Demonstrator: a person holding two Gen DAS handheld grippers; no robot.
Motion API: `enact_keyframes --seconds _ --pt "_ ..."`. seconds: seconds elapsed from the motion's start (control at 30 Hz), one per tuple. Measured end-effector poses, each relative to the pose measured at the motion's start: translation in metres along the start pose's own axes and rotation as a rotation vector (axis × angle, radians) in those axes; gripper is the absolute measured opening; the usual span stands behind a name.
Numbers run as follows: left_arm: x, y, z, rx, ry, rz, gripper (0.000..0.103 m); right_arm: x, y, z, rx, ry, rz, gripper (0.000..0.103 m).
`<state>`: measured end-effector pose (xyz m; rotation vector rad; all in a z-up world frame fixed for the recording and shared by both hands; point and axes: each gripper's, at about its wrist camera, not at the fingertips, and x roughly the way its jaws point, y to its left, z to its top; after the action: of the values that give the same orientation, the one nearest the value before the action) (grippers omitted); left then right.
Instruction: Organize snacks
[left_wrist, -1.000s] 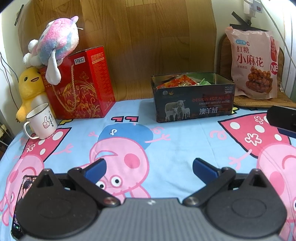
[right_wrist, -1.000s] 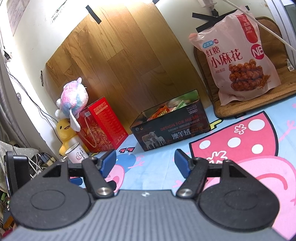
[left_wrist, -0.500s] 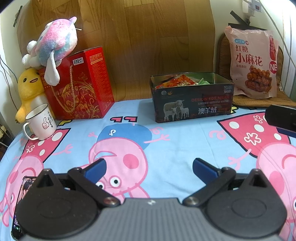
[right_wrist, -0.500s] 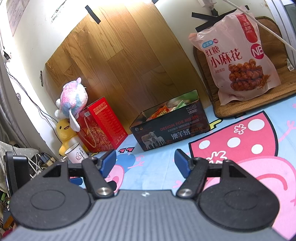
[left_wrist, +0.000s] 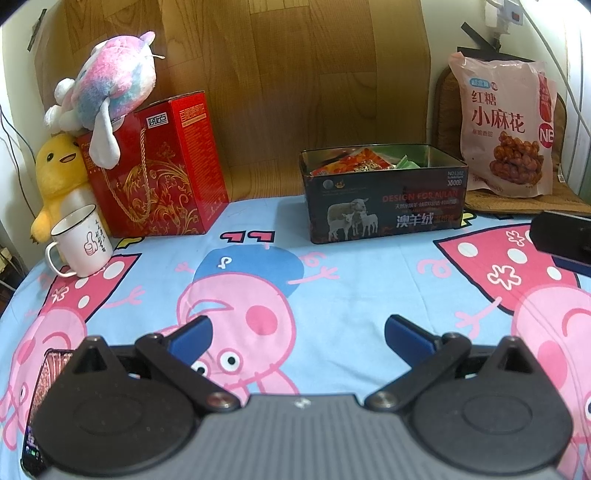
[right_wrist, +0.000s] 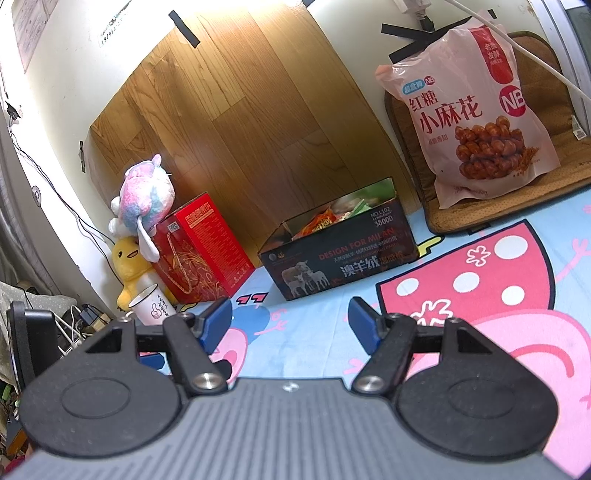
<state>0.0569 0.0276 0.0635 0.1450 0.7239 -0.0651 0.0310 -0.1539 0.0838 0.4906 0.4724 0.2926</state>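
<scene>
A dark open box (left_wrist: 384, 206) with sheep printed on its side stands at the back of the cartoon-print cloth; it also shows in the right wrist view (right_wrist: 340, 254). Red and green snack packets (left_wrist: 351, 162) lie inside it, also visible in the right wrist view (right_wrist: 325, 221). A large pink snack bag (left_wrist: 506, 125) leans on a woven cushion at the back right, and shows in the right wrist view (right_wrist: 469, 114). My left gripper (left_wrist: 297, 332) is open and empty, well short of the box. My right gripper (right_wrist: 290, 321) is open and empty too.
A red gift box (left_wrist: 159, 170) with a plush toy (left_wrist: 107, 96) on it stands back left, beside a yellow plush duck (left_wrist: 59, 173) and a white mug (left_wrist: 81, 245). A phone (left_wrist: 37, 406) lies at the front left. The right gripper's body (left_wrist: 561, 240) shows at the right edge.
The left view has shifted very slightly; both grippers stay open and empty, and nothing on the cloth has moved.
</scene>
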Motion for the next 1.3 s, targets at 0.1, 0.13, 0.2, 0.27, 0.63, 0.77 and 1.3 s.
enact_keyframes --seconds 0.1,0.13,0.2,0.27,0.63,0.77,1.3 --pt "0.0 0.0003 -0.0001 0.001 0.0 0.0 0.103 -0.0001 0.0 0.0001 0.0 0.001 0.0 0.072" --pt "0.0001 0.0005 0.0001 0.0 -0.001 0.0 0.103 -0.0002 0.0001 0.0001 -0.001 0.0 0.0 0.072" --pt "-0.0005 0.0012 0.0 0.001 -0.003 -0.001 0.103 -0.0002 0.0 0.0 0.0 0.0 0.001 0.072" --pt "-0.0013 0.0015 -0.0001 0.003 -0.006 0.0 0.103 -0.0002 0.0001 -0.0001 -0.001 0.0 0.001 0.072" --pt "-0.0037 0.0015 -0.0011 0.018 -0.019 0.005 0.103 -0.0006 0.0002 -0.0003 -0.001 0.0 0.001 0.072" --pt "-0.0038 0.0016 -0.0013 0.018 -0.02 0.006 0.103 -0.0008 0.0003 -0.0004 -0.001 0.0 0.001 0.072" --pt "-0.0058 0.0026 -0.0018 0.021 -0.018 0.009 0.103 -0.0041 0.0033 -0.0023 -0.006 -0.005 0.0 0.072"
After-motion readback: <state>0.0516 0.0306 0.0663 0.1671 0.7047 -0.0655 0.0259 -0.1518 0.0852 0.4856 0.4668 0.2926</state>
